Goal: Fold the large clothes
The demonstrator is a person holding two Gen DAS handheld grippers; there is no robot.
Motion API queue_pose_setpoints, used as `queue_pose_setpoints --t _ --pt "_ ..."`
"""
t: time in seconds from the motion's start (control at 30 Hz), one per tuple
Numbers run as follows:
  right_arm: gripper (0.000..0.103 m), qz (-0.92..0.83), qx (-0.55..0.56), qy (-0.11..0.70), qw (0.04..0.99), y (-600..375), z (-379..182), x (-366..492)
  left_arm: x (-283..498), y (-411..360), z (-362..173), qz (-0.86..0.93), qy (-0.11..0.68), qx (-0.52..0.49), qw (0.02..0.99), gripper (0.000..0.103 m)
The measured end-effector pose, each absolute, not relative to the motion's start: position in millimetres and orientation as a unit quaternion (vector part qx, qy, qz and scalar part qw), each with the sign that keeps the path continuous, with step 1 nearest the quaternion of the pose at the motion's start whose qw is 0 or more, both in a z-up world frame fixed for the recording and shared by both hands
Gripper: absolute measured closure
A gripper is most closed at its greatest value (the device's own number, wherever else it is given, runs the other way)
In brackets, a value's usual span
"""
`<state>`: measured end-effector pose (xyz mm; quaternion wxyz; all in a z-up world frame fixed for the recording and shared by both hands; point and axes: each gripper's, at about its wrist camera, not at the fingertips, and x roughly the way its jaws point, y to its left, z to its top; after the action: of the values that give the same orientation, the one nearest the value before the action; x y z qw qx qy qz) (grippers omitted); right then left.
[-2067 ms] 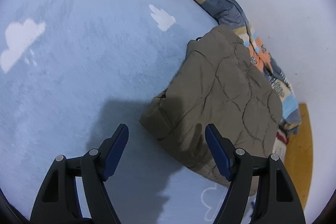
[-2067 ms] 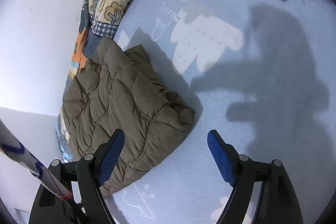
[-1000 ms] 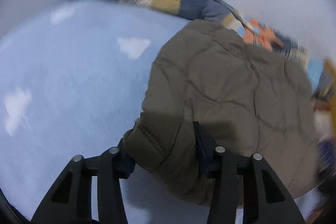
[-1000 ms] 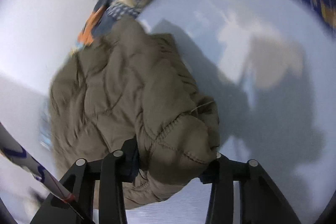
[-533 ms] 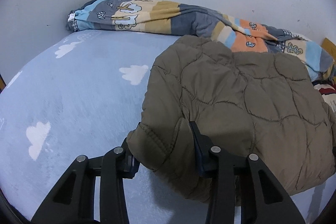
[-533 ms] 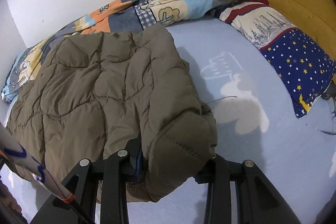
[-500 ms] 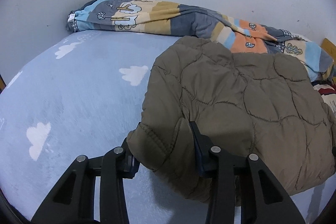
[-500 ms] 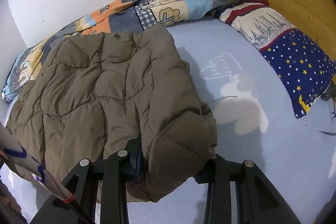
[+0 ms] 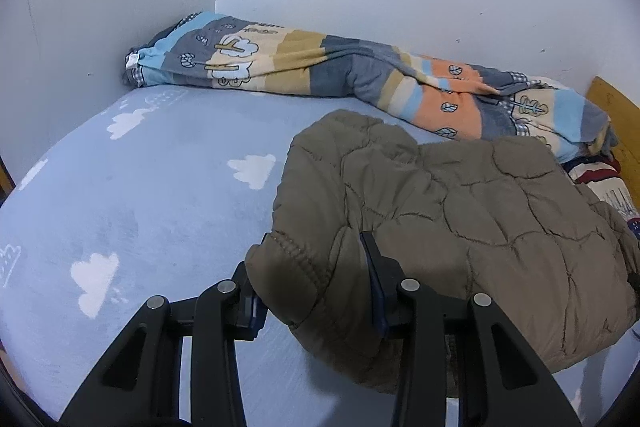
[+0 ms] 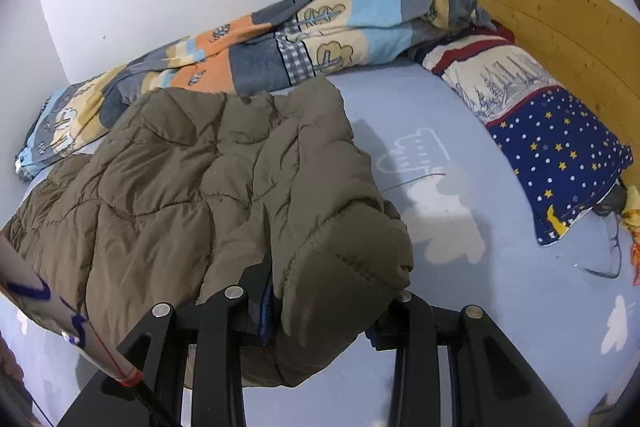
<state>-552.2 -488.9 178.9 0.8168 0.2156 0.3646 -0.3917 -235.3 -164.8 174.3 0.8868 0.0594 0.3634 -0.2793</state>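
Observation:
An olive quilted jacket (image 9: 460, 223), folded into a thick bundle, is held above the light blue cloud-print bed sheet (image 9: 140, 187). My left gripper (image 9: 312, 279) is shut on the jacket's near left corner. My right gripper (image 10: 324, 291) is shut on its near right corner, and the jacket (image 10: 192, 187) drapes over the fingers and hides their tips. The far side of the jacket reaches toward the wall.
A striped patterned blanket (image 9: 320, 67) lies bunched along the white wall; it also shows in the right wrist view (image 10: 320, 31). A star-print pillow (image 10: 540, 131) rests against the wooden headboard (image 10: 560, 15) on the right. A red-tipped stick (image 10: 60, 323) crosses the lower left.
Both grippers went from open above the jacket to shut on its near corners. They then tipped up from looking down at the bed to looking across it. The jacket edge has lifted slightly.

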Motion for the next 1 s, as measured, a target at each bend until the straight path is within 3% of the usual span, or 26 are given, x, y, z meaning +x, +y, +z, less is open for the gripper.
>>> queue_pose_setpoints --t 0.57,1.0 --pt "0.066 -0.373 0.199 0.363 0.830 -419 191 -626 -301 -100 182 -0.318 0.348 0.076 0.878 0.064" --pt "0.066 -0.372 0.222 0.410 0.802 -402 142 -649 -337 -82 126 -0.295 0.372 0.118 0.872 0.063"
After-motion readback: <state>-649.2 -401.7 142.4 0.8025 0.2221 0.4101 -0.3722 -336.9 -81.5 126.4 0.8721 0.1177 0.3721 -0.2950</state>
